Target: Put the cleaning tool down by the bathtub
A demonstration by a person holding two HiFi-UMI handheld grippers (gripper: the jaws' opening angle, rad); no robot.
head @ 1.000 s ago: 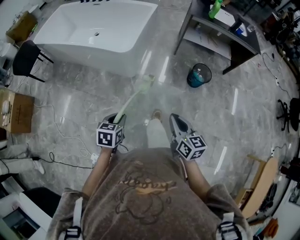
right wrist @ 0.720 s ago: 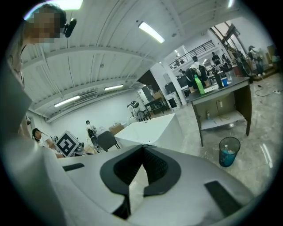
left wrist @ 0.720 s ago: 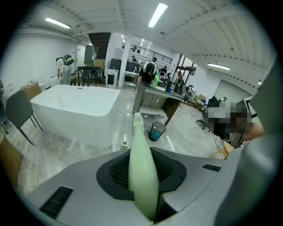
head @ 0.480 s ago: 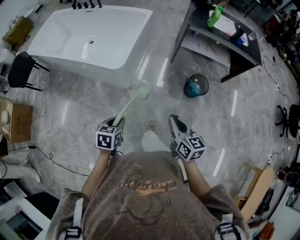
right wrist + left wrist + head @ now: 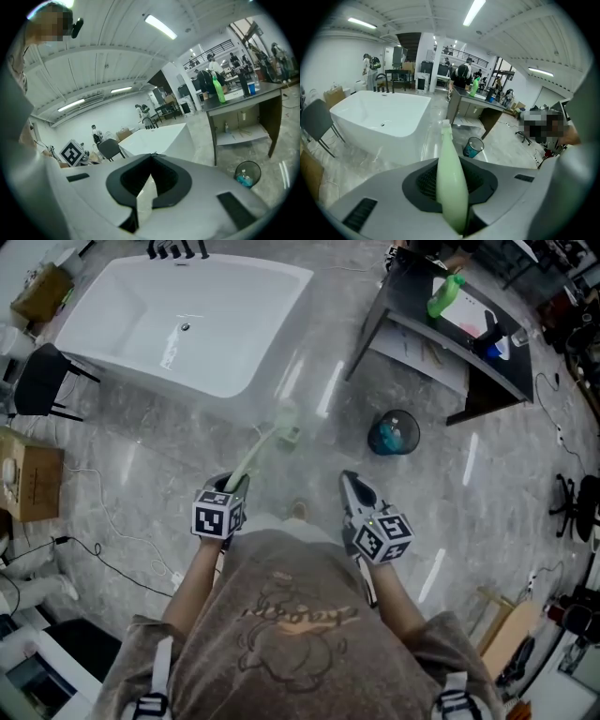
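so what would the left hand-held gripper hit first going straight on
Probably the bathtub, at its near corner, reached first by the cleaning tool it holds; depth is unclear, so it might just miss.

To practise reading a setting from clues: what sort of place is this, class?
Probably a lab or workshop hall with a mock bathroom corner, not a home. A freestanding bathtub stands on open polished floor, a dark workbench stands nearby, and loose cables trail across the floor.
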